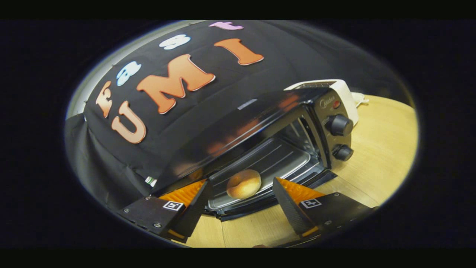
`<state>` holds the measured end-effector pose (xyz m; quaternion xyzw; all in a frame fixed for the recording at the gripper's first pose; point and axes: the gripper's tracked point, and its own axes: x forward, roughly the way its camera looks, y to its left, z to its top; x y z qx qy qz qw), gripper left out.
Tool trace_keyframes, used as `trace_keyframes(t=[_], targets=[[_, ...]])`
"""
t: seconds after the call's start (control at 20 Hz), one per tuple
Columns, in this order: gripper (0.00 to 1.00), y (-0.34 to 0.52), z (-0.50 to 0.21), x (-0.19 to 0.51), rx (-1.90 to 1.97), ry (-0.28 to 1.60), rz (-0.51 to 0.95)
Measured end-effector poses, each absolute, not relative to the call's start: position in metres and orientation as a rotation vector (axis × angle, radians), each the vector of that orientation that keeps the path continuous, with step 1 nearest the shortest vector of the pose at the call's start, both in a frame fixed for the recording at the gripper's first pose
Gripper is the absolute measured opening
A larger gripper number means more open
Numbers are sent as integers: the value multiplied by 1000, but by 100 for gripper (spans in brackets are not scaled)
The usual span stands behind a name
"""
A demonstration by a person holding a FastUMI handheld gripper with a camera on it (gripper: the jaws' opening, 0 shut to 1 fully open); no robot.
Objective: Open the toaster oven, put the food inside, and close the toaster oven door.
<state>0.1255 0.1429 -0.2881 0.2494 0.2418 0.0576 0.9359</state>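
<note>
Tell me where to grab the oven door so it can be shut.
Judging by this view, take the door at its front edge, coming from the front and lifting it up toward the oven. It lies dropped open and flat, so that edge is nearest. The tongs are open, with the bun on the tray between them.

The white appliance (344, 93) sits mostly hidden behind the toaster oven (297, 123).

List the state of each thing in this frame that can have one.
Black toaster oven: door open.
Metal baking tray: inside the oven, holding the roll.
Round golden bread roll: on the tray, free of the fingers.
Gripper: open, fingers apart either side of the roll.
</note>
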Motion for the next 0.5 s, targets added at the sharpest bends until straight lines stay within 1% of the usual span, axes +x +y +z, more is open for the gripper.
trace_keyframes(t=[0.3, 0.5], targets=[[98, 107, -268, 68, 339, 481, 112], [98, 93, -271, 30, 240, 515, 113]])
